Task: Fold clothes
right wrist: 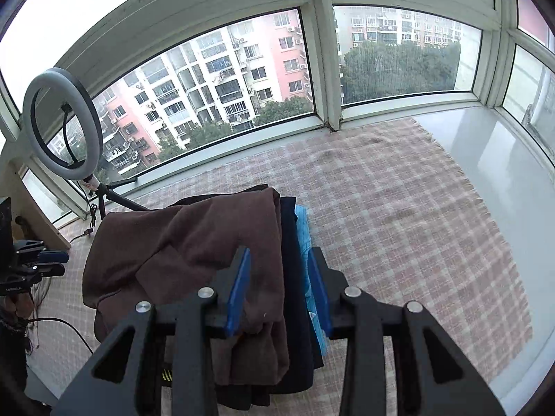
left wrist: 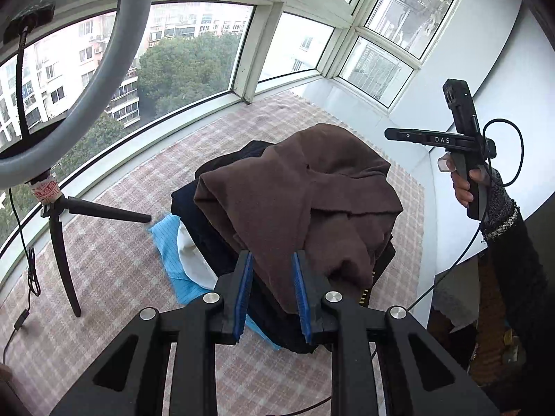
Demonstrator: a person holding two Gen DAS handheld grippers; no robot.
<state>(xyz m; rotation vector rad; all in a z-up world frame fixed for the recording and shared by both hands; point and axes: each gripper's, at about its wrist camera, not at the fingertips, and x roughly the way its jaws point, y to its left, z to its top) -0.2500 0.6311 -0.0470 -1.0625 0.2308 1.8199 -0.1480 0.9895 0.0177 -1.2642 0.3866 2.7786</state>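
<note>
2 parted grippers, left (left wrist: 270, 298) and right (right wrist: 279, 293), hover over rumpled brown cloth (left wrist: 295, 187).

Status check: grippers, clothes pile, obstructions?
Left gripper and right gripper open, empty. Brown garment tops the clothes pile. Ring light tripod stands beside it.

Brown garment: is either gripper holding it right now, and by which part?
Nothing is held. The brown garment lies on top of the pile, and the left gripper and right gripper are both raised clear of it, pads apart and empty.
</note>
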